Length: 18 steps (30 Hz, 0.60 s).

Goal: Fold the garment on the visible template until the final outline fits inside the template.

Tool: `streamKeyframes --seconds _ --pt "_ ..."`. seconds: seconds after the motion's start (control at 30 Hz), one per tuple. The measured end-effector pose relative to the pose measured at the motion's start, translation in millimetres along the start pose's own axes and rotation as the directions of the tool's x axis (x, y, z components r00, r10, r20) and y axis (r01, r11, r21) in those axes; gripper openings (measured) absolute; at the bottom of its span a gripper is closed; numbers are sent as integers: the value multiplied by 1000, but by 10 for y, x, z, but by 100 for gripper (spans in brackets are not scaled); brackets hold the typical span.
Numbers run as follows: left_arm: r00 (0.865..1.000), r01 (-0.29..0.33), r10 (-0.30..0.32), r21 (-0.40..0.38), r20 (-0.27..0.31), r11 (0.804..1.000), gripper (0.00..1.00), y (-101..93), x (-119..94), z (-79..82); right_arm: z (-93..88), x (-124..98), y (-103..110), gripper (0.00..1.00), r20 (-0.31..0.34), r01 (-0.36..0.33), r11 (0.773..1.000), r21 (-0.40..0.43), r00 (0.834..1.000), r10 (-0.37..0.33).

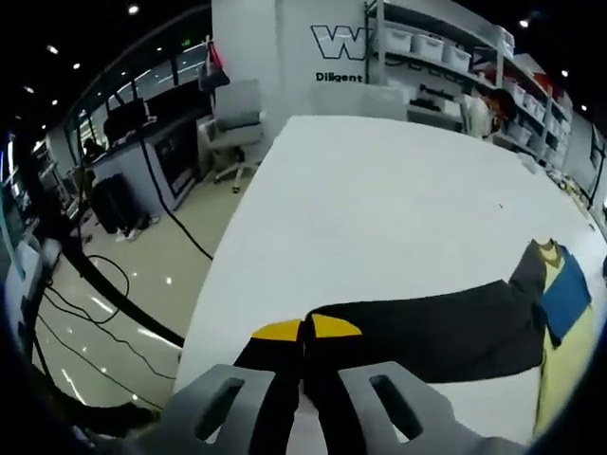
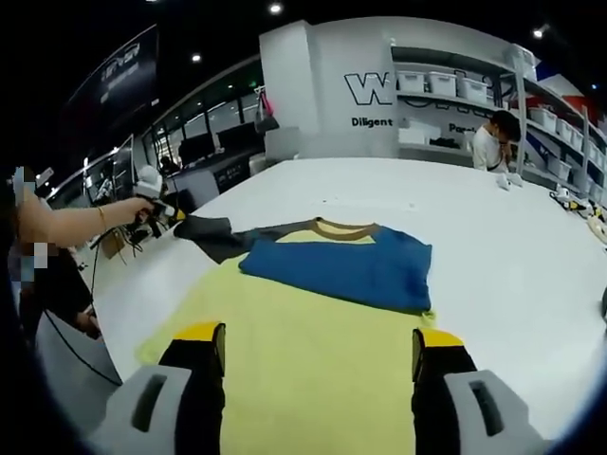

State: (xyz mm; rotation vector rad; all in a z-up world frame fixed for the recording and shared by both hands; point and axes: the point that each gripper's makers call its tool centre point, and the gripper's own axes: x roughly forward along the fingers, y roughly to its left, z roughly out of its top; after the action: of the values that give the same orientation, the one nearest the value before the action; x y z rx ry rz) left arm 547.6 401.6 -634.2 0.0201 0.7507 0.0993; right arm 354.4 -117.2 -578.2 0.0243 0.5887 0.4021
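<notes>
The garment, a yellow shirt with a blue chest band, brown collar and dark grey sleeves, is lying spread on the white table. In the right gripper view its yellow body is running down between the jaws of the right tongs, which are standing wide apart and gripping nothing; whether they are touching the cloth I cannot tell. The dark sleeve is stretching away to the left, where the left tongs are holding its end near the table edge, carried by a person's outstretched hand and forearm. In the left gripper view the left tongs are pressing closed on the sleeve, which is trailing off right toward the shirt's body at the picture's edge.
</notes>
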Motion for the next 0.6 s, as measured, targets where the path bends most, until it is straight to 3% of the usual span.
streamKeyframes --seconds 0.17,0.3,0.4,0.5,0.6 --pt "1000 -19 18 37 17 999 3 59 -61 19 51 -51 20 81 16 -7 1000 -2 1000 7" --pt "998 23 -25 37 49 999 22 71 -99 102 82 -103 61 83 24 -16 1000 6 1000 15" --pt "997 51 -54 49 53 998 30 82 -63 111 94 -160 94 86 24 -21 1000 8 1000 20" --pt "995 92 -93 42 39 995 37 45 -43 37 108 -205 120 88 26 -33 999 23 999 32" --pt "991 131 -131 45 -13 990 41 -15 18 -110 99 -240 126 90 17 -33 999 18 999 33"
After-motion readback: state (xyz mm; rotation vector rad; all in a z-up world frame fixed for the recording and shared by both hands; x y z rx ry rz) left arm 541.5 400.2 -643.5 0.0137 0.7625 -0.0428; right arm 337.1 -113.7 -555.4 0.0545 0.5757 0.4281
